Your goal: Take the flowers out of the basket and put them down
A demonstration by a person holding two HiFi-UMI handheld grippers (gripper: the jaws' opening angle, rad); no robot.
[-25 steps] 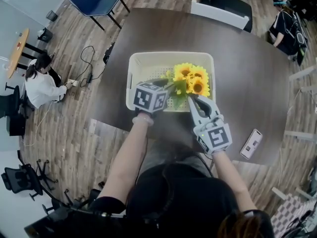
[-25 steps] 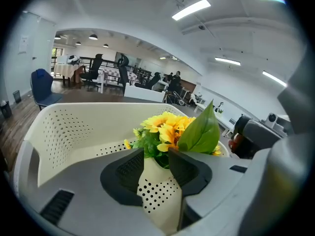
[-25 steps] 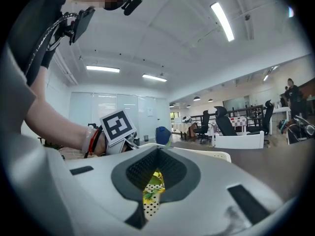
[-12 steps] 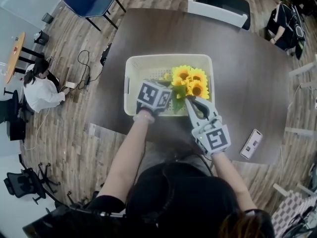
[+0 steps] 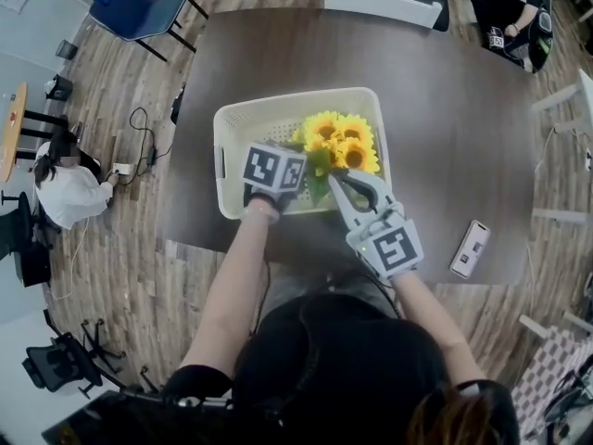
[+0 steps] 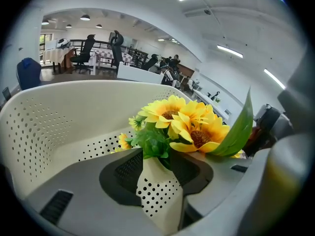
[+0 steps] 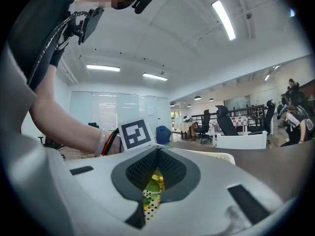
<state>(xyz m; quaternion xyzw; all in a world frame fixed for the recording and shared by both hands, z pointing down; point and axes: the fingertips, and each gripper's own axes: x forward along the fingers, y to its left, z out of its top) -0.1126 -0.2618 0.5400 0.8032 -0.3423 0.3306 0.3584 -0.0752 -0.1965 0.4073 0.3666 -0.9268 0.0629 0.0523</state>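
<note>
Room: open office with a wood-plank floor; a dark brown rounded table fills the middle of the head view; a blue chair stands at upper left
Head view, basket: the cream perforated plastic basket sits at centre frame on the near half of the table
Head view, flowers: a bunch of yellow artificial sunflowers with green leaves lies in the basket's right half; blooms toward the far wall
Head view, left: the left gripper dips into the basket just left of the bunch; its marker cube is uppermost
Head view, right: the right gripper reaches over the near rim; its tips are at the stems below the blooms
Head view, lower right: a white phone-like slab lies near the table edge
Left gripper view, jaws: apart, and they have just been opening; green foliage sits at the far end of the gap, with perforated basket showing through; the pads press on nothing, so released
Left gripper view, flowers: blooms at centre right; the basket wall curves behind at left
Right gripper view, jaws: drawn nearly together; green leaf and yellow petal fill the slit; by the look of it, clenched on the bunch's stems
Right gripper view, centre left: the left gripper's marker cube shows just beyond the jaws
Step in hand: securing the bunch; the sunflowers are not yet out of the basket
Next move: probably the left jaws should close low on the stems; then the bunch needs lifting clear of the rim and laying on bare table beside the basket
</note>
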